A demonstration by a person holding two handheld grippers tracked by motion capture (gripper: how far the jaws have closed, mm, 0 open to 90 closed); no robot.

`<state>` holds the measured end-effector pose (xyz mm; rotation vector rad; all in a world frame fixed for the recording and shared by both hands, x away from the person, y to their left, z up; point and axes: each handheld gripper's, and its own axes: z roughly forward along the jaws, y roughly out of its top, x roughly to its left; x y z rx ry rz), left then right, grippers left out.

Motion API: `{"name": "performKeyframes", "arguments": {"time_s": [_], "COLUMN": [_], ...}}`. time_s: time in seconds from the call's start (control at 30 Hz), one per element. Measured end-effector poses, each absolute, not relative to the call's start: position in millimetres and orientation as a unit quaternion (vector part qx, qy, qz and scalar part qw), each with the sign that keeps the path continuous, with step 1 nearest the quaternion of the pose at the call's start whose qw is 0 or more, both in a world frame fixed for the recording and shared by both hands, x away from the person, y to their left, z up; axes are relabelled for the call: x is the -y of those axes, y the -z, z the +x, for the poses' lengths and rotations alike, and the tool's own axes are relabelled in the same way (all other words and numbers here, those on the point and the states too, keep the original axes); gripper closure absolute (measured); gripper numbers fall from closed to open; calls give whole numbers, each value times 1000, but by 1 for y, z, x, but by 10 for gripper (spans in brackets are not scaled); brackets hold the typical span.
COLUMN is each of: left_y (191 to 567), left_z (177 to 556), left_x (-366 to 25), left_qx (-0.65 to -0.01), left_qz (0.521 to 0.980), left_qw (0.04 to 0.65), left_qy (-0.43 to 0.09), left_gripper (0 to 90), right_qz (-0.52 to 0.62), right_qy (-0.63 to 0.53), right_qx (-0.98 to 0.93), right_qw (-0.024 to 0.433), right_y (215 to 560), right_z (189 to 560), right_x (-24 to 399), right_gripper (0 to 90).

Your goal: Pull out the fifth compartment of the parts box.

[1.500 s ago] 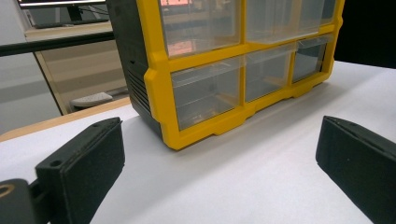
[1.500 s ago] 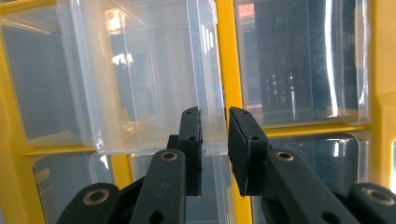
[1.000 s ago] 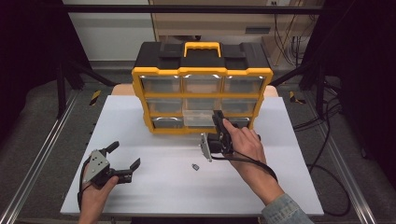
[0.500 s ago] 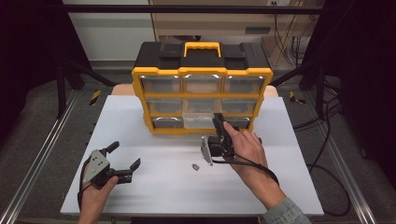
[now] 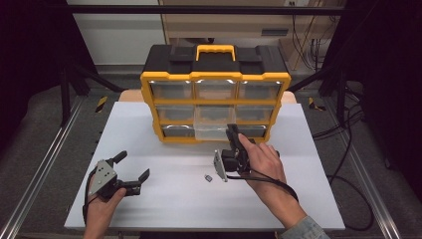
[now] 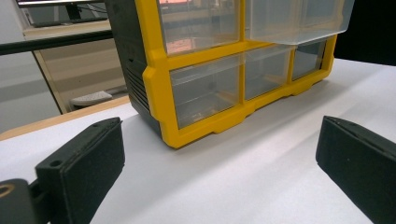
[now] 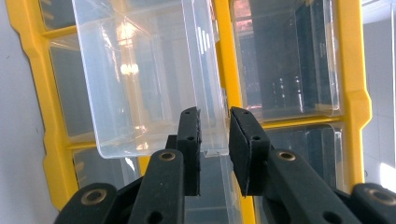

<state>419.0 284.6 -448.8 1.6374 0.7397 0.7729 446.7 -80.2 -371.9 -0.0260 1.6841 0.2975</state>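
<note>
A yellow and black organiser (image 5: 215,75) with clear drawers stands at the back of the white table (image 5: 164,204). Its middle drawer (image 5: 214,125) in the second row is pulled partly out. My right gripper (image 5: 232,132) points at that drawer from the front right. In the right gripper view the jaws (image 7: 214,144) are shut on the front wall of the clear drawer (image 7: 140,79). My left gripper (image 5: 133,165) rests on the table at the front left, held in a hand, and stands open with nothing between its jaws (image 6: 219,163). The organiser (image 6: 159,84) rises beyond them.
A small dark part (image 5: 208,178) lies on the table just left of the right hand. A cable (image 5: 278,181) trails from the right gripper over the wrist. Metal rails (image 5: 40,174) run along both sides of the table.
</note>
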Motion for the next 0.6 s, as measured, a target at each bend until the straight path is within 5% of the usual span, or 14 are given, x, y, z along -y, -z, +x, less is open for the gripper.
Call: {"name": "performKeyframes", "arguments": {"time_s": [0.6], "left_y": [449], "left_z": [419], "left_x": [-284], "left_qx": [-313], "left_qz": [695], "left_qw": [558], "left_qy": [-328], "left_gripper": [11], "right_qz": [-10], "right_qy": [-141], "right_qx": [-745], "right_qw": [652], "right_y": [374], "right_z": [436], "right_x": [82], "right_gripper": [736]}}
